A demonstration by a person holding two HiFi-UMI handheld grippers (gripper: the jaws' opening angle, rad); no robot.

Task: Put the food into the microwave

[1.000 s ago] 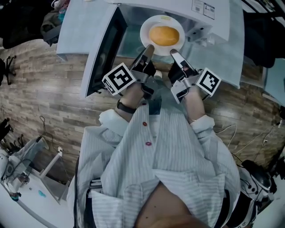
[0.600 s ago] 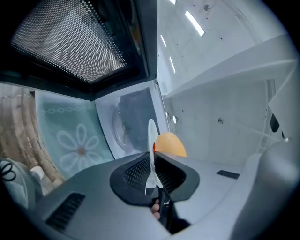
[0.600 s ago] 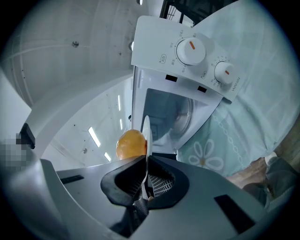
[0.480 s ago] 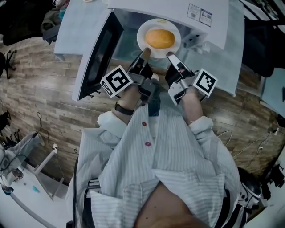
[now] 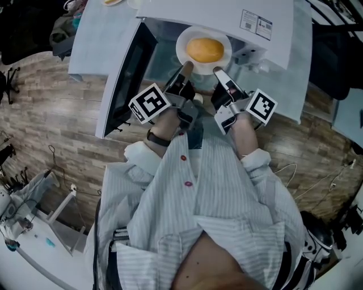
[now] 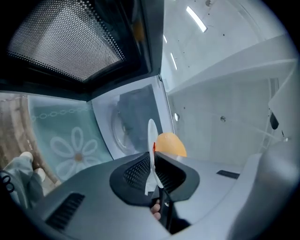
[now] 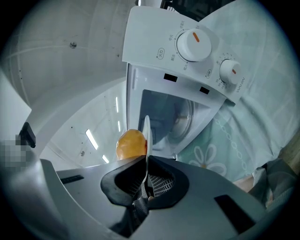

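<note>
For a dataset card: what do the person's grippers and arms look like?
The left gripper and right gripper are black and grey, with long tapering jaws and mesh-textured pads. Each carries a white cube with black square markers. The sleeves are a pale striped shirt's, cuffs turned back; a dark band circles the left wrist.

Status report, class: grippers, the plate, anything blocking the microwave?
Left gripper, right gripper: both shut on plate rim. Food on plate, at microwave mouth. Door open, nothing blocking.

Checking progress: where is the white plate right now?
In the head view the plate is top centre, at the mouth of the open microwave, its near rim pinched by the left gripper and right gripper.
</note>
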